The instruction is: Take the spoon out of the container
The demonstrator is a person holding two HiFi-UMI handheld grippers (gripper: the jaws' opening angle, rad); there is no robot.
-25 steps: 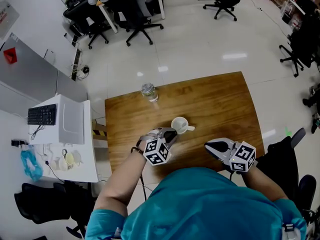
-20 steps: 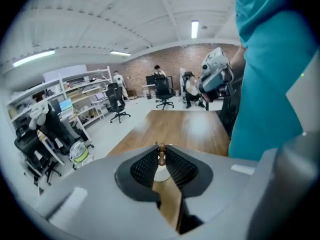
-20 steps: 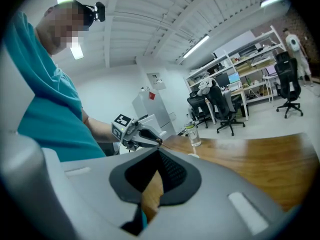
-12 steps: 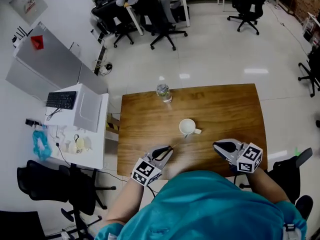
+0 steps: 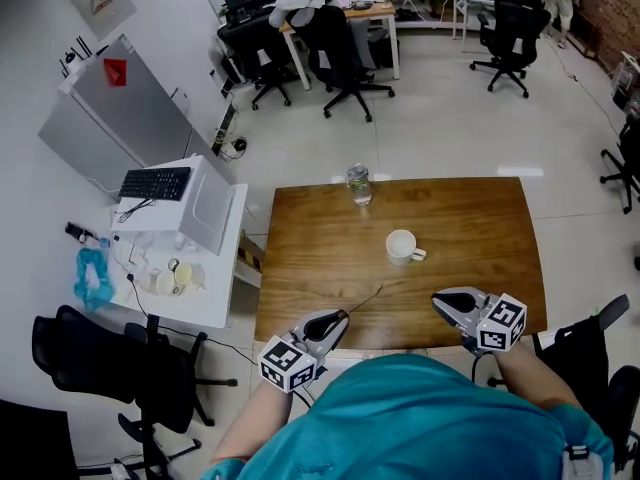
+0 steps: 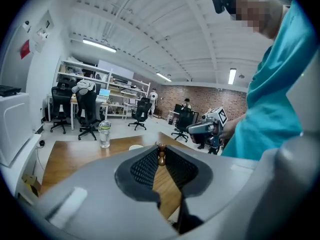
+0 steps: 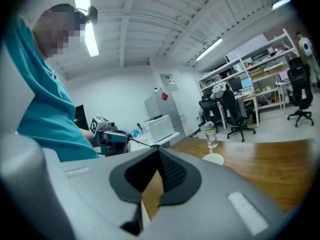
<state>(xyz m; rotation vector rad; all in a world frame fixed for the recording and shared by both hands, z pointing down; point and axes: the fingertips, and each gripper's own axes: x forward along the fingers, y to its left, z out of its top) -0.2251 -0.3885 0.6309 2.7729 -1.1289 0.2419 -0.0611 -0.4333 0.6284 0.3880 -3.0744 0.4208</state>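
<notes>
A white mug (image 5: 402, 246) stands upright on the wooden table (image 5: 470, 218), right of centre. My left gripper (image 5: 333, 320) hovers by the table's near edge, well apart from the mug, shut on a thin dark spoon (image 5: 365, 299) that points toward the mug. In the left gripper view the spoon's brown end (image 6: 161, 154) sits pinched between the dark pads (image 6: 145, 166), with the mug (image 6: 135, 147) beyond. My right gripper (image 5: 450, 303) rests over the near right of the table, jaws together and empty. The right gripper view shows the left gripper (image 7: 107, 133) with the spoon (image 7: 140, 142).
A clear water bottle (image 5: 358, 184) stands at the table's far edge. A white side desk (image 5: 215, 298) with a keyboard (image 5: 155, 183) is to the left. Office chairs (image 5: 340, 58) stand on the floor beyond; a black chair (image 5: 90, 363) is at near left.
My left gripper has drawn back from the mug to the table's near edge, carrying the spoon out with it. The right gripper has stayed about where it was.
</notes>
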